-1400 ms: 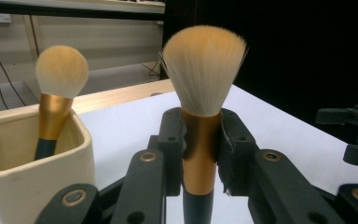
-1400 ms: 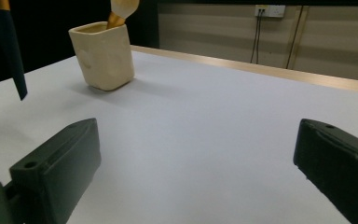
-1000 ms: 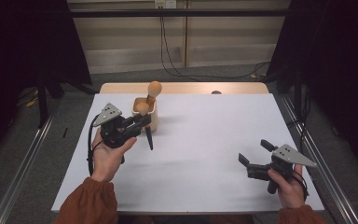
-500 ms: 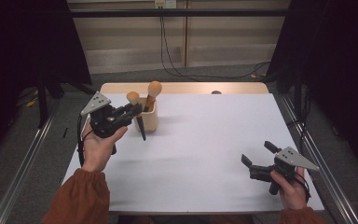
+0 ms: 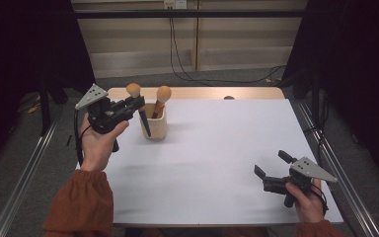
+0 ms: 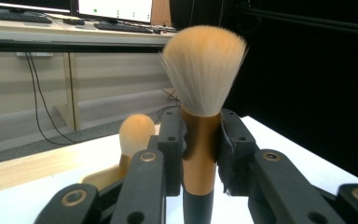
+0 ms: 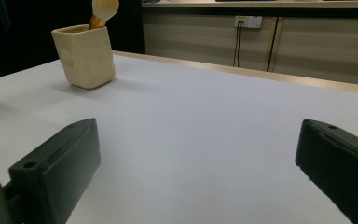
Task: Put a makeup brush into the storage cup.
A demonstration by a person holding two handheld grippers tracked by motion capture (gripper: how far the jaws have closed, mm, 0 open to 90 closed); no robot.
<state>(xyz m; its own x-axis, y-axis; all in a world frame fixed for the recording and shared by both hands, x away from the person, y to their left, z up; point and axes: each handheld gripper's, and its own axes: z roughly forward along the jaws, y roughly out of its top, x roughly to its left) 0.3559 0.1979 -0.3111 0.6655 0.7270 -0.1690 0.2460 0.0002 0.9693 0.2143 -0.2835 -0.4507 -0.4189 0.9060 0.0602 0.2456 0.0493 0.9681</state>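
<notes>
High view: your left gripper [image 5: 137, 104], clamped on a makeup brush [image 5: 139, 106], has lifted it up and clear of the cup [image 5: 155, 127], where one brush [image 5: 161, 100] remains. Your right gripper [image 5: 271, 170] rests with jaws apart, so removal looks half done.

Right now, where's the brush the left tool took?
High view, far left: the brush is clamped in the left tool, held just left of the cream holder, where the second brush stands.
</notes>
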